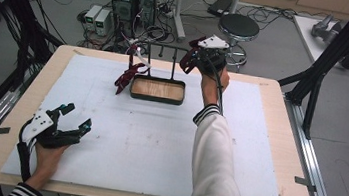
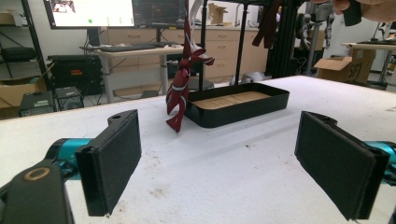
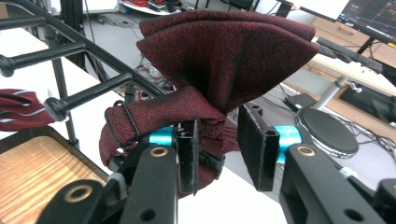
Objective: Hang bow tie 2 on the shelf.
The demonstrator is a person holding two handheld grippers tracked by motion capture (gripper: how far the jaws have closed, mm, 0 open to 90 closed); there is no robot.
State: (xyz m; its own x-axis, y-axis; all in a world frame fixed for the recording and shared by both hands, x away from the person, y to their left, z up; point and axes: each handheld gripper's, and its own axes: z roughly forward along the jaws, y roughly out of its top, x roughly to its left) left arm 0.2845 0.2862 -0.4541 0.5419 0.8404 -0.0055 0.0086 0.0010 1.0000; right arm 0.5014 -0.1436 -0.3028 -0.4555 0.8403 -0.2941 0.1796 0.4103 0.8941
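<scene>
Right gripper view shows the right gripper [image 3: 217,147] loosened beside the soft, light dark-red fabric bow tie [image 3: 219,60], probably best held at its knot

We see a white board [image 1: 156,146] covering a wooden table [image 1: 286,157]. At its far side stands a black tray with a wooden floor [image 1: 158,90], with thin black rack posts [image 1: 160,56] rising behind it. A dark red striped tie [image 1: 127,74] hangs from the rack's left end down beside the tray. Our right gripper [image 1: 195,55] is raised at the rack's right end, against a dark red cloth [image 1: 187,62]. Our left gripper [image 1: 75,118] rests low near the board's left front, jaws spread wide with nothing between them.
</scene>
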